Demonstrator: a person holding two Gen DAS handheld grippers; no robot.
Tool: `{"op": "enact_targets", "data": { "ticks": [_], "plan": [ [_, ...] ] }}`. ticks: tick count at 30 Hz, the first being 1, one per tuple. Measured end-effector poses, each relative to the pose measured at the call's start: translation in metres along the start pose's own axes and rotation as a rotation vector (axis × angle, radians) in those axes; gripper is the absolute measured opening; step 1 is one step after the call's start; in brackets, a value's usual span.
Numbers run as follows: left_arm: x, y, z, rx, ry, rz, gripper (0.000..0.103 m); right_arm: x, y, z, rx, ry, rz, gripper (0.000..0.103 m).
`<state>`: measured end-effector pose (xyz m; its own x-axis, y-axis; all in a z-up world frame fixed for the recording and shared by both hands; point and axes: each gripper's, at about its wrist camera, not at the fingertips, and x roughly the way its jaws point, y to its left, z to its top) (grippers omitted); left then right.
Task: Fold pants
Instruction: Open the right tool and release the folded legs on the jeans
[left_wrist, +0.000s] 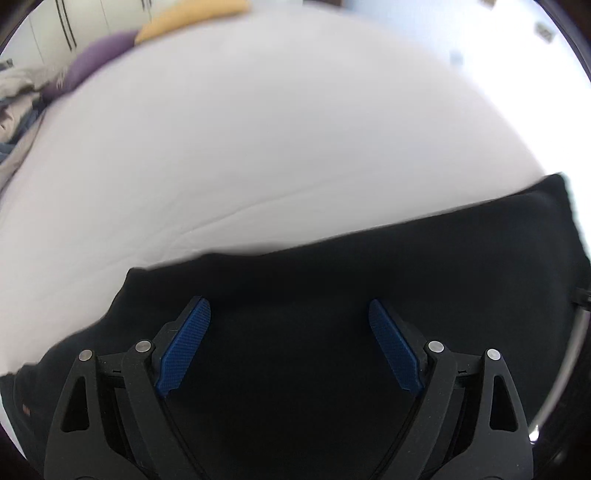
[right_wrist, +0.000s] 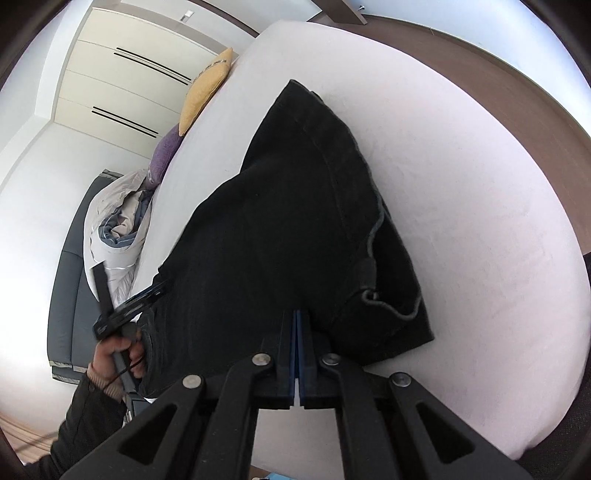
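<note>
The black pants (right_wrist: 295, 229) lie on the white bed (right_wrist: 480, 206). Their near edge is pinched by the right tongs (right_wrist: 296, 332), pressed together, while the left tongs (left_wrist: 290, 343) are spread wide above the cloth. The edge should be lifted slowly and laid flat so both sides are lined up.

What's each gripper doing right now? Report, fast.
Left gripper: open, over the black pants, holding nothing.
Right gripper: shut at the pants' edge; grip cannot be told.
</note>
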<state>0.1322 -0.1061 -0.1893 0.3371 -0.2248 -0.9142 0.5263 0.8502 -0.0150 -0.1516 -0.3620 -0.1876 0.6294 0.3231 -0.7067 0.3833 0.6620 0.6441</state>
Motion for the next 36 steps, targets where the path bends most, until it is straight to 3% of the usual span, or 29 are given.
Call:
{"op": "enact_targets", "data": {
  "ticks": [2,4,7,10,13,14,16,18,21,23,24,25,28,30,36],
  "plan": [
    [0.002,0.012,0.005,-0.021,-0.024,-0.056,0.095,-0.007,-0.008,0.001,-0.004,0.005,-0.002,0.0],
    [-0.004,0.022,0.007,-0.024,-0.06,0.001,0.094,-0.003,0.0,0.0,-0.017,-0.001,-0.006,0.0],
    [-0.024,0.051,0.0,-0.121,-0.121,0.119,0.086,-0.002,0.003,0.0,-0.032,-0.008,-0.018,0.0],
    [-0.061,0.078,-0.03,-0.234,-0.184,0.105,0.086,0.0,0.014,-0.001,-0.068,-0.009,-0.044,0.0],
    [-0.071,0.085,-0.062,-0.223,-0.172,0.134,0.088,0.001,0.013,-0.001,-0.076,-0.014,-0.038,0.0],
    [-0.062,0.092,-0.077,-0.219,-0.12,0.172,0.088,0.003,0.013,-0.001,-0.068,-0.015,-0.034,0.0],
    [-0.051,0.106,-0.1,-0.243,-0.089,0.165,0.089,0.002,0.012,-0.001,-0.065,-0.015,-0.032,0.0],
    [-0.058,0.121,-0.117,-0.297,-0.156,0.107,0.089,0.001,0.015,-0.002,-0.085,-0.017,-0.042,0.0],
    [-0.074,0.128,-0.114,-0.338,-0.173,0.171,0.087,-0.003,0.017,-0.003,-0.084,-0.022,-0.053,0.001],
    [-0.101,0.125,-0.115,-0.319,-0.276,0.182,0.086,-0.005,0.021,-0.004,-0.086,-0.025,-0.038,0.014],
    [-0.108,0.123,-0.119,-0.321,-0.301,0.173,0.086,-0.007,0.024,-0.005,-0.096,-0.027,-0.022,0.026],
    [-0.107,0.122,-0.118,-0.322,-0.301,0.182,0.086,-0.008,0.027,-0.007,-0.11,-0.03,-0.006,0.034],
    [-0.069,0.142,-0.133,-0.365,-0.158,0.224,0.088,-0.008,0.033,-0.011,-0.131,-0.034,-0.01,0.035],
    [-0.069,0.151,-0.137,-0.42,-0.208,0.18,0.088,-0.012,0.031,-0.01,-0.106,-0.044,-0.01,0.035],
    [-0.074,0.147,-0.122,-0.429,-0.169,0.183,0.088,-0.053,0.004,-0.011,0.024,-0.153,-0.027,0.035]
  ]
}}
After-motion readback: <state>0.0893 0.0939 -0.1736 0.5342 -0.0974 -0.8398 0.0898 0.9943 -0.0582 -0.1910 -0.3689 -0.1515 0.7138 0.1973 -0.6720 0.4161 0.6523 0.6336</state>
